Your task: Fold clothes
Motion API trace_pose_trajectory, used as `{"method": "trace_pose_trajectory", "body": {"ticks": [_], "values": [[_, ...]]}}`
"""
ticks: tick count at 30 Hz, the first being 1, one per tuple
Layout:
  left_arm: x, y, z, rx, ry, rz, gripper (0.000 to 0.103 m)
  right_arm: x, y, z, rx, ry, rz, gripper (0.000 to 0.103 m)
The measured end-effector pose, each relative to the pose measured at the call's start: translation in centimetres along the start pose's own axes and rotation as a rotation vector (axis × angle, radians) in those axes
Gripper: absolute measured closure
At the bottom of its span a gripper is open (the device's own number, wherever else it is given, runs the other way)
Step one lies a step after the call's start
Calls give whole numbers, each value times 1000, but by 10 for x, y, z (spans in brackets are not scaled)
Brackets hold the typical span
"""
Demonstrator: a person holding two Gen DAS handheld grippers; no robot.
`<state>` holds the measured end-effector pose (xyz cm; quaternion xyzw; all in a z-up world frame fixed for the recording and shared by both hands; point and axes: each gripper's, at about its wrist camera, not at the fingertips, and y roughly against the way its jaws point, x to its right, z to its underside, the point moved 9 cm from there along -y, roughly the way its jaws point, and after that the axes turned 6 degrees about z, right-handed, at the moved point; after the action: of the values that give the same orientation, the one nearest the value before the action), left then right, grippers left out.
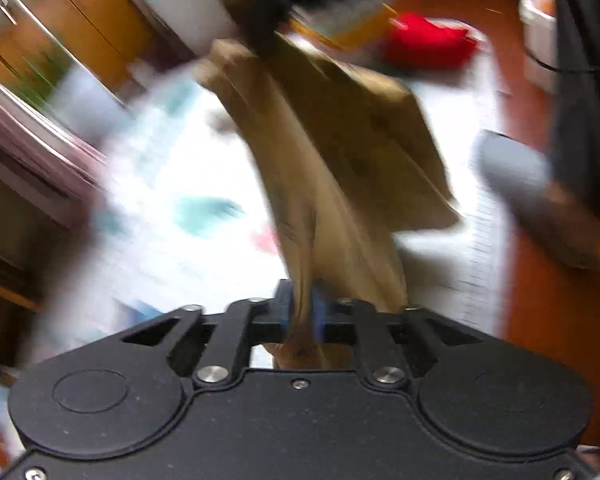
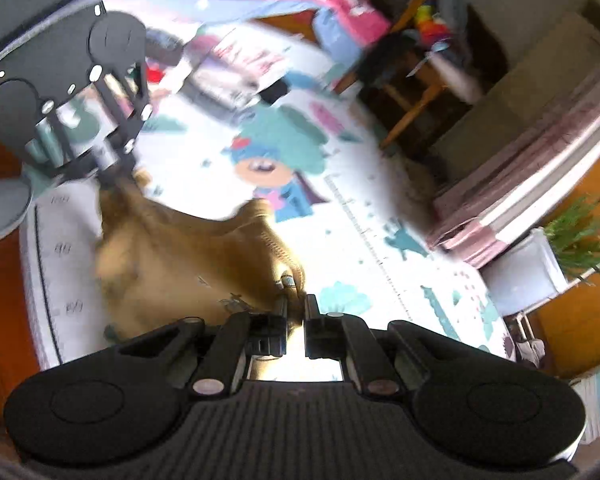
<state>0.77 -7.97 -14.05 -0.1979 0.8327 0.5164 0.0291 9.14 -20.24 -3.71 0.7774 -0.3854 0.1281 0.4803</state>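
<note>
Tan garment (image 1: 339,152) stretched between both grippers above play mat (image 2: 379,184); left gripper (image 1: 301,312) pinching one end, right gripper (image 2: 296,312) pinching other; long axis gripper-to-gripper.

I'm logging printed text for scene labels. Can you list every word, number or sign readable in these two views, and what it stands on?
Nothing reads with certainty; both views are motion-blurred.
Numbers along the ruler edge of the play mat: digits show, too blurred to read.
Pink lettering further up the mat: unreadable.
Tan garment, held by the left tool and right tool: no text.
</note>
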Motion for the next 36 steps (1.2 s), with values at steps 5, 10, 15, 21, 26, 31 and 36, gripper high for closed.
{"method": "trace_pose_trajectory", "body": {"ticks": [5, 10, 15, 21, 26, 31, 36], "values": [[17, -18, 21, -24, 167, 169, 47, -24, -6, 0, 4, 88, -16, 95], [12, -27, 32, -22, 328, 223, 48, -22, 5, -3, 23, 70, -2, 95], [22, -41, 26, 40, 554, 326, 48, -7, 14, -3, 42, 29, 23, 95], [36, -52, 8, 123, 718, 374, 48, 10, 24, -14, 87, -30, 55, 101], [54, -72, 3, 99, 759, 368, 48, 19, 24, -17, 86, -44, 64, 101], [71, -92, 18, 13, 748, 364, 48, 8, 5, 2, 17, -32, -21, 100], [68, -110, 35, -33, 774, 294, 48, -24, -16, 16, -46, 49, -149, 99]]}}
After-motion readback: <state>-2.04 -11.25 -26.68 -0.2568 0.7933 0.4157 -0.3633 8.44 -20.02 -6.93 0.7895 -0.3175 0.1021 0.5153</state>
